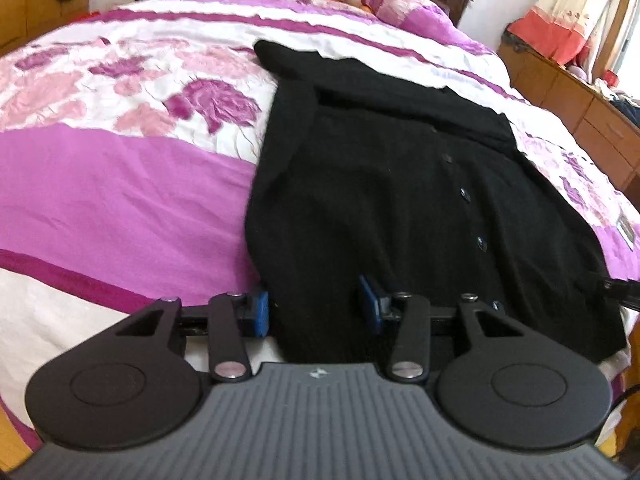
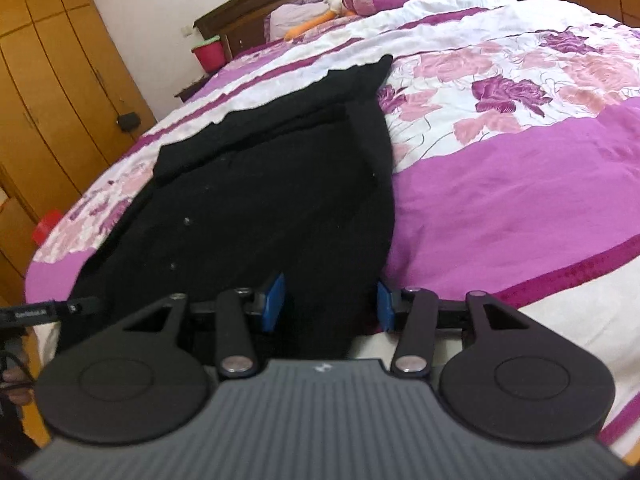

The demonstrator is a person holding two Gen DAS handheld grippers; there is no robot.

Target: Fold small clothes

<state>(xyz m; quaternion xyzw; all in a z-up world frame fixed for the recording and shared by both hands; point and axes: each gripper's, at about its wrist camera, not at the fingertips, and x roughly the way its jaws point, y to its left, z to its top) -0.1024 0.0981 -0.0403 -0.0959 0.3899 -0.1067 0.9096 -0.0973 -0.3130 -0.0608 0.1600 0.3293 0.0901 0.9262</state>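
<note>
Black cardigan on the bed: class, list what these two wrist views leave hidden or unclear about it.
- Left wrist view: the black cardigan has its hem hidden behind the left gripper.
- Right wrist view: buttons are blurred specks; the right gripper covers the hem.
- Whether either gripper's open fingers touch the fabric cannot be told.

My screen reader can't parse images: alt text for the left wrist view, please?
Open left gripper straddles the near hem of a black cardigan lying flat, buttons up, on a purple floral bedspread. Pillows sit at the far end.
</note>
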